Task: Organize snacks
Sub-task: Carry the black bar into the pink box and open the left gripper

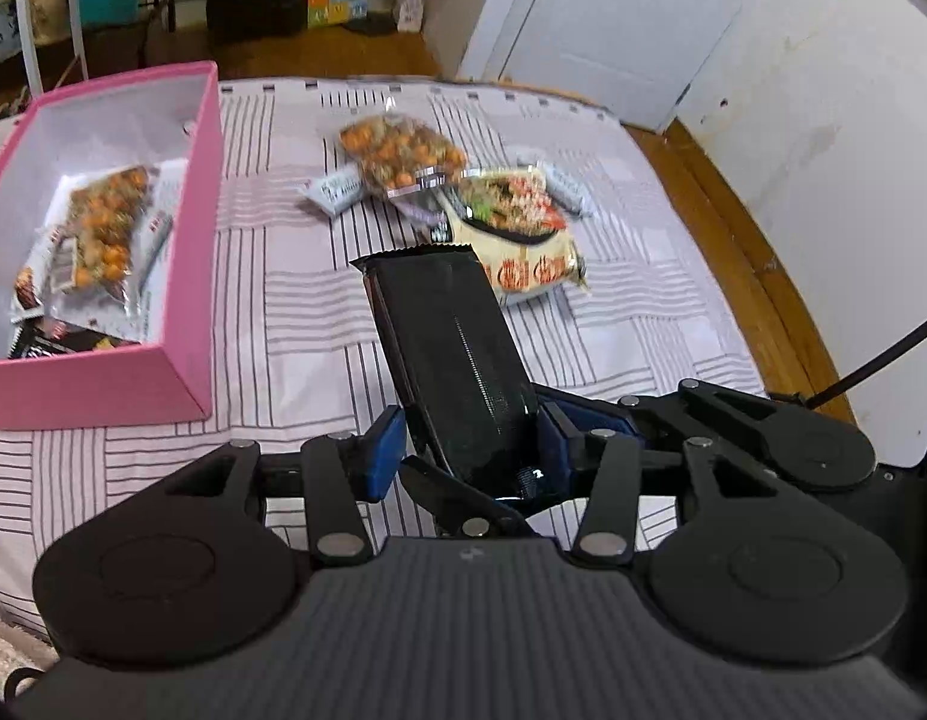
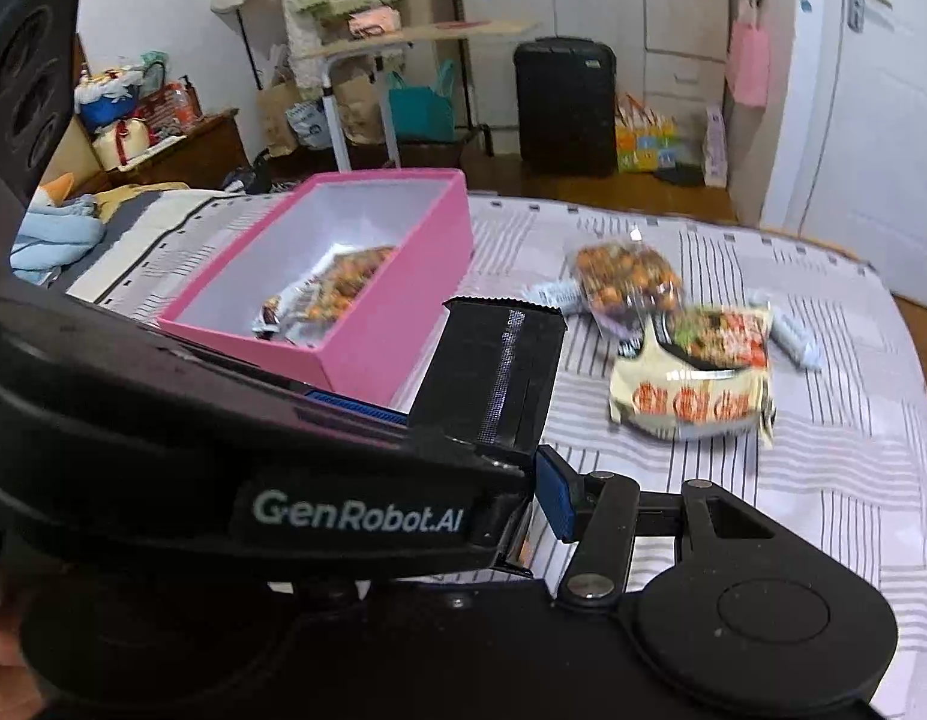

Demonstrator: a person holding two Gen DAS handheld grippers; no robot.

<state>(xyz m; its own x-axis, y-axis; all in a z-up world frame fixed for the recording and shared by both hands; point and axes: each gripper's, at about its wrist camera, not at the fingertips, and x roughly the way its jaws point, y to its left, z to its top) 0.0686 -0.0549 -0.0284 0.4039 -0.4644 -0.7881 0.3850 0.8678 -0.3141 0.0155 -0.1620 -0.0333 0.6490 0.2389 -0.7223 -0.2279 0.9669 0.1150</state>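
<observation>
A black snack packet [image 1: 448, 354] stands tilted above a striped bedspread [image 1: 295, 300], its lower end caught between blue pads. From the left wrist view, the left claw [image 1: 469, 450] stands partly open, its right pad against the packet's edge and its left pad seemingly a shade clear; whether it truly grips is hard to tell. A second black linkage crosses in from the right there, and where its tips end is hidden behind the packet.

From the right wrist view, the same packet [image 2: 493, 372] rises from the right claw [image 2: 517, 480], whose right blue pad [image 2: 553, 495] presses the packet's lower right corner. The left half of that claw is hidden behind the other tool's black body, printed "GenRobot.AI", so its far pad cannot be seen; the packet's bottom is cut off too.

The pink box [image 1: 181, 252] sits on the bed to the left, holding an orange-speckled snack bag [image 1: 103, 228] and other wrappers, partly cut by the near wall. The right wrist view shows less of the box's [image 2: 403, 276] contents.

Farther off and to the right lie a loose pile: a clear bag of orange snacks [image 1: 403, 156], a cream noodle packet [image 1: 523, 240] and pale wrappers beneath, all blurred and their print unreadable. Only the right wrist view takes in the black suitcase [image 2: 565, 108], and a fingertip at the frame's lower left.
</observation>
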